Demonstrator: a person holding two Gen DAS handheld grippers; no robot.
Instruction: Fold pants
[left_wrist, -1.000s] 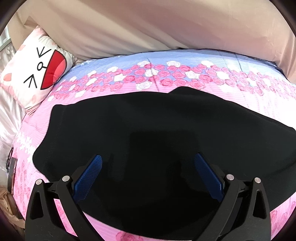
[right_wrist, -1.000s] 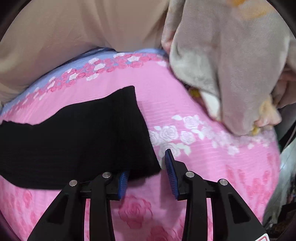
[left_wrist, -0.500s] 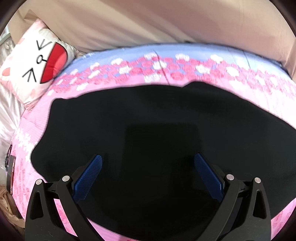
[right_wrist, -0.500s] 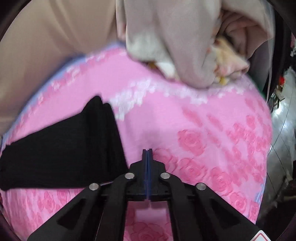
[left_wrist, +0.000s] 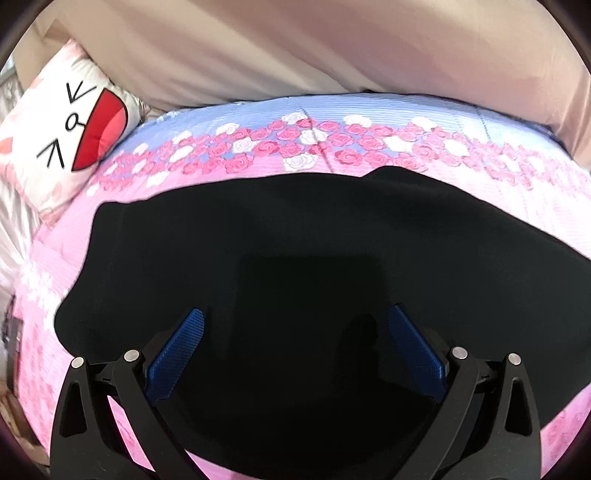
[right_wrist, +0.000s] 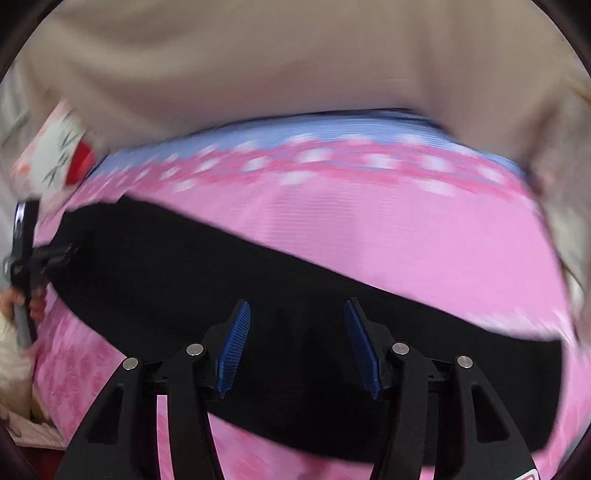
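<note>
Left wrist view: left hand-held gripper (left_wrist: 295, 345) spread above flat black fabric pants (left_wrist: 295, 258), gripping nothing.
Right hand-held gripper (right_wrist: 297, 341): jaws just opening, spread, pants below them.
Bed (left_wrist: 480, 192): pink rose-print sheet.

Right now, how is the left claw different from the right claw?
The left claw is spread wider than the right claw, whose jaws have just been opening. The left wrist view is sharp; the right wrist view is blurred. Both are open, hold nothing, have ribbed blue pads on black arms, and point down over the flat black pants on the pink rose-print bedsheet.
</note>
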